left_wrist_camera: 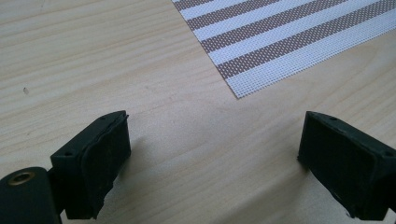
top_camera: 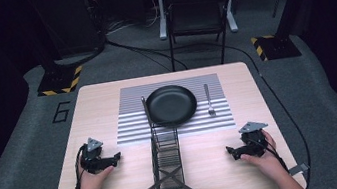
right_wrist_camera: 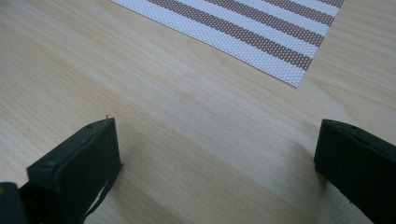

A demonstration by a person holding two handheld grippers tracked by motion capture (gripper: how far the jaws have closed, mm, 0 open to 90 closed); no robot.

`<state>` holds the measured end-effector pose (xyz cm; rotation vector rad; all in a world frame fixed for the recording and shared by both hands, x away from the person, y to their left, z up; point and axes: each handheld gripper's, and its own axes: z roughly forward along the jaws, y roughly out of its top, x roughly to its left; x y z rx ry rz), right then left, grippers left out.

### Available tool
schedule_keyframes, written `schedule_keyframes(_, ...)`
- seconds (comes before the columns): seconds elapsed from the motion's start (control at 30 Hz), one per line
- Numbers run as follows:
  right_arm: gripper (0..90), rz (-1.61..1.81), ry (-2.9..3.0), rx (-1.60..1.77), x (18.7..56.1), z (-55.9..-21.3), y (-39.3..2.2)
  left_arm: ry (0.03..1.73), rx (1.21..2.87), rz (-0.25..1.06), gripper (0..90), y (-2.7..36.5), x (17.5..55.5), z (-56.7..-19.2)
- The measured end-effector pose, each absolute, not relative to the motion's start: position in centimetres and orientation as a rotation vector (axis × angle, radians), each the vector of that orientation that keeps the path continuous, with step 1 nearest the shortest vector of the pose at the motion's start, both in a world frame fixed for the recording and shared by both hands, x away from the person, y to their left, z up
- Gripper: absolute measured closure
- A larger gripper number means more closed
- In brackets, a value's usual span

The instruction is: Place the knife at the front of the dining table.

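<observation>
My left gripper [top_camera: 115,158] rests on the table [top_camera: 96,100] with its jaws spread wide and nothing between them; in the left gripper view I look past my two black pads [left_wrist_camera: 100,158] at bare wood and one corner of the striped placemat [left_wrist_camera: 289,42]. My right gripper [top_camera: 231,152] sits the same way at the other side, jaws wide apart and empty, and the right gripper view shows wood grain with another corner of the mat toward one o'clock.

Taking the table as a clock face from my seat, my left tool lies near eight o'clock and my right near four. Between them, running from the centre toward six, stands the black wire basket [top_camera: 167,163]. Two dark utensils [top_camera: 167,183] lie crossed at its near end, their handles poking out past the wire on both sides. Just beyond the basket, toward twelve, the black pan [top_camera: 171,105] sits on the placemat, its rim meeting the basket's far end. A fork [top_camera: 208,99] lies on the mat to the pan's right, around one o'clock, apart from the pan. A long dark utensil lies along the pan's left edge; I cannot tell which kind.

I judge the setting partly laid: pan and fork are placed, the crossed pieces remain in the basket, and I hold nothing yet.
</observation>
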<state>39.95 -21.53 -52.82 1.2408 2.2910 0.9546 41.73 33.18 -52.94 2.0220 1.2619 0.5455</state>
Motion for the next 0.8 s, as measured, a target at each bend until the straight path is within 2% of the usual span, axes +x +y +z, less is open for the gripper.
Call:
schedule_keyframes(0.3,0.0,0.955,2.291,1.241,39.95,-52.82,-21.53,1.264,2.014,0.546,9.9,33.11,41.73,-52.94)
schedule_keyframes(0.73,0.0,0.954,2.291,1.241,39.95,-52.82,-21.53,1.258,1.990,0.560,17.1,32.97,41.66,-52.94)
schedule_keyframes(0.77,0.0,0.957,2.291,1.242,39.94,-52.81,-21.52,1.247,1.994,0.560,19.1,32.95,41.65,-52.90)
schedule_keyframes(0.8,0.0,0.954,2.291,1.241,39.95,-52.82,-21.53,1.247,1.995,0.552,26.0,32.89,41.58,-52.80)
